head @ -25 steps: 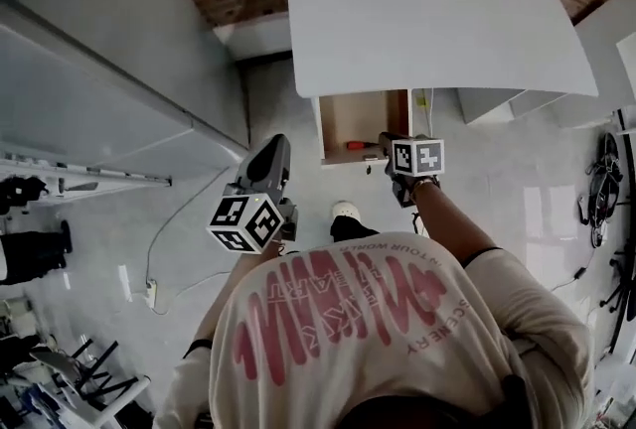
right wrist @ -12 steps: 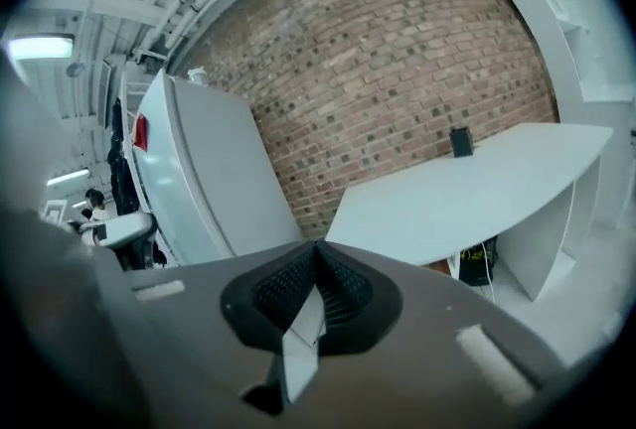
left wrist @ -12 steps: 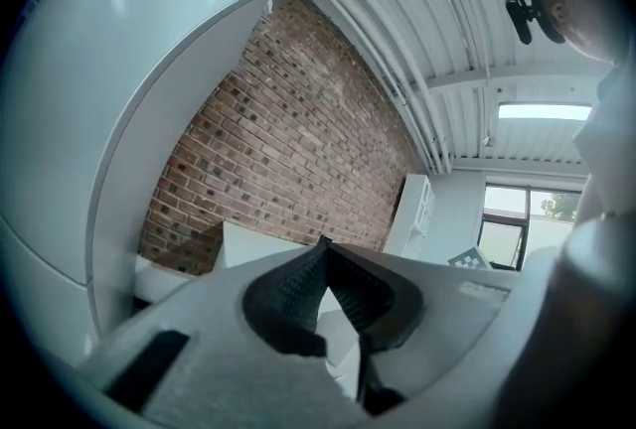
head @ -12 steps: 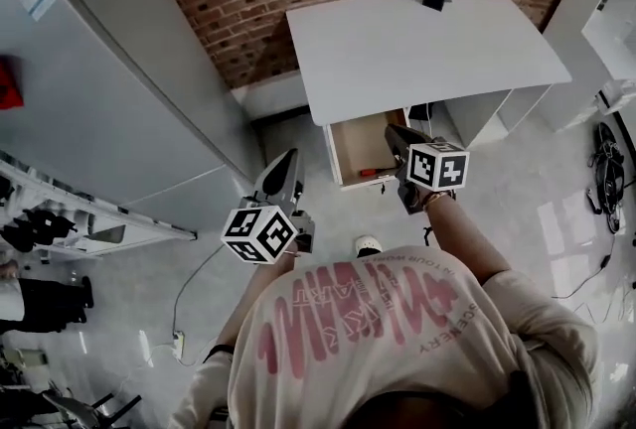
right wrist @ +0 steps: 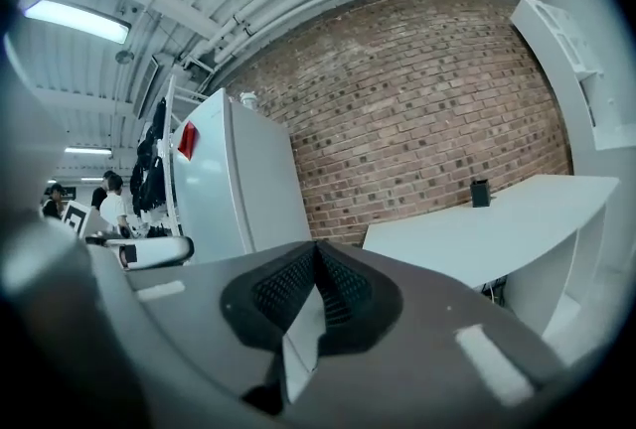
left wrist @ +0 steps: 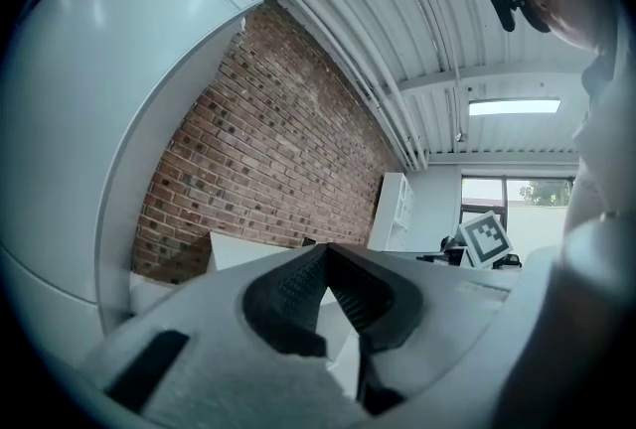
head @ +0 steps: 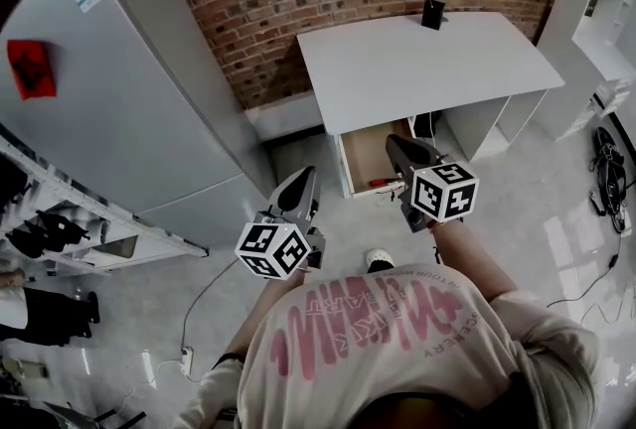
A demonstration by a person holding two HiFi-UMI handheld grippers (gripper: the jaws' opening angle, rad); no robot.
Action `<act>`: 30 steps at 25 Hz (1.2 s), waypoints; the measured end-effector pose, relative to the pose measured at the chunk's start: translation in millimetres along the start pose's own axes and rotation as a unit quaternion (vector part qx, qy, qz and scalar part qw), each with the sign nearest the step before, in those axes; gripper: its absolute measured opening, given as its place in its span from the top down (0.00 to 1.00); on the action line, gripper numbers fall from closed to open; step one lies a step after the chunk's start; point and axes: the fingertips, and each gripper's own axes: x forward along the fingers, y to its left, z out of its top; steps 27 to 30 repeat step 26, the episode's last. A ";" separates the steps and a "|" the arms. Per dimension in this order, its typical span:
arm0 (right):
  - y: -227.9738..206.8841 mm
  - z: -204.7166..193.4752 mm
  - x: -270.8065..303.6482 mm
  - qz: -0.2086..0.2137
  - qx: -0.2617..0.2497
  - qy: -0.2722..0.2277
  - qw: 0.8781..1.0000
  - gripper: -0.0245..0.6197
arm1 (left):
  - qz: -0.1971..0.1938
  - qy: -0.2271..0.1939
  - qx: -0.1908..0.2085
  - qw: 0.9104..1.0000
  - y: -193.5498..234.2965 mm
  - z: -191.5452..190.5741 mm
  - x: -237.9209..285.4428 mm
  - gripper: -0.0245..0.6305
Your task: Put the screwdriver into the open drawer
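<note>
The screwdriver (head: 382, 183) lies inside the open drawer (head: 348, 166) under the white desk (head: 427, 60), at the drawer's near right side. Only its red handle shows, and the right gripper (head: 395, 143) hangs just above it and hides part of it. This gripper's jaws are clenched together with nothing between them. The left gripper (head: 304, 181) is further left, well apart from the drawer, and its jaws are also closed and empty. I judge the screwdriver light and stiff. The handle is the thick part and should give the better hold, while a thin metal shaft would probably slip between the pads.
</note>
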 end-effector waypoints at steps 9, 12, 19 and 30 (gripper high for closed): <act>28.4 -17.4 -27.4 -0.001 -0.008 0.006 1.000 0.94 | 0.016 0.007 -0.005 1.000 -5.8 -11.5 -33.7 0.95; 35.1 -26.8 -31.3 -0.003 -0.011 0.017 1.000 0.94 | 0.016 0.013 -0.008 1.000 -8.3 -16.2 -40.8 0.95; 36.6 -43.6 -41.0 -0.010 -0.006 0.028 1.000 0.94 | 0.017 0.021 -0.016 1.000 -10.9 -30.0 -50.0 0.95; 39.1 -52.5 -44.9 -0.015 0.004 0.033 0.999 0.94 | 0.018 0.029 -0.021 0.999 -9.8 -37.2 -56.0 0.95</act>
